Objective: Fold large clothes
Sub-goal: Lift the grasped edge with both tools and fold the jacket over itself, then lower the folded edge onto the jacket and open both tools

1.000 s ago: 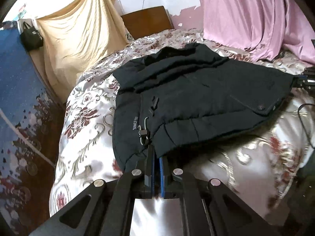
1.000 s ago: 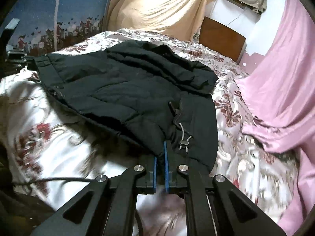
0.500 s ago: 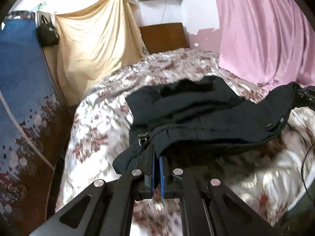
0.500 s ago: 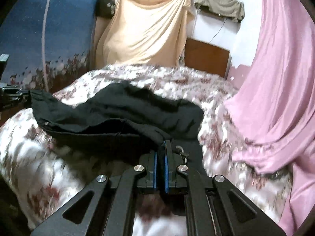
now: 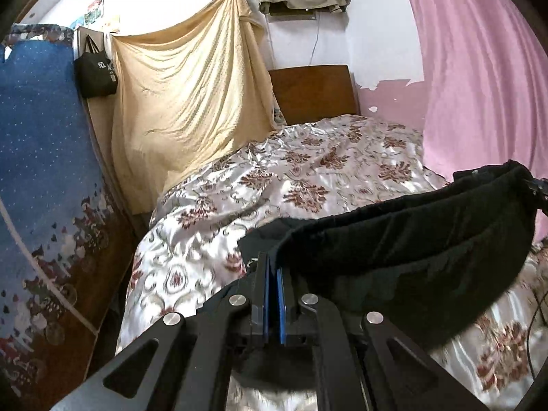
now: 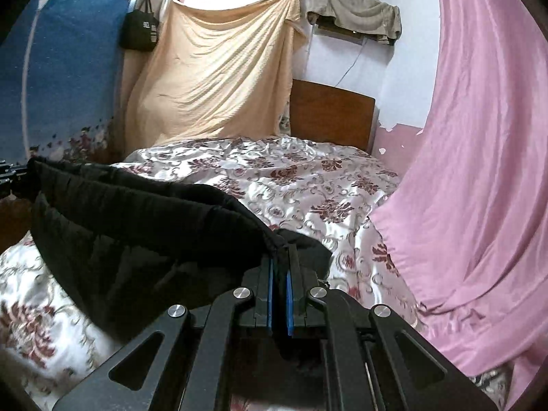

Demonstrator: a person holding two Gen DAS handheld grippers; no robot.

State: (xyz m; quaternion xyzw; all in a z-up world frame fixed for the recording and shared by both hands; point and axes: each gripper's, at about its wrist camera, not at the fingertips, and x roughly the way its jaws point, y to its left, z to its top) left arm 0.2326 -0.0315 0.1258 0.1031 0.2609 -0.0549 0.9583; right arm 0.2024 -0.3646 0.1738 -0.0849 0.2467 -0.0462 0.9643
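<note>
Black padded fabric fills the near right of your left wrist view: the jacket (image 5: 404,239) hangs in a sagging band between your two tools, lifted off the bedspread (image 5: 308,178), with its lower part drooping toward the near right of the bed. Your left gripper (image 5: 273,267) has its blue pads (image 5: 281,301) pressed almost together, and a corner of the jacket is pinched at their tips. At the far right edge the other end of the band runs up to your right gripper (image 5: 539,191), which shows only as a sliver there. Beyond the bed you have a wooden headboard (image 5: 313,94), a yellow cloth (image 5: 185,102) hung on the wall to its left, a pink curtain (image 5: 479,68) on the right and a blue patterned panel (image 5: 44,171) on the left.

From your right wrist view the jacket (image 6: 137,226) stretches from near centre out to the left edge, clear of the bedspread (image 6: 308,185) along its upper hem. Your right gripper (image 6: 280,267) is closed to a thin slit, with the jacket's edge gathered between its fingertips. At the far left the band ends at your left gripper (image 6: 10,174), too little of which shows to read its jaws from here. A dark bag (image 6: 140,30) hangs on the wall at upper left.
</note>
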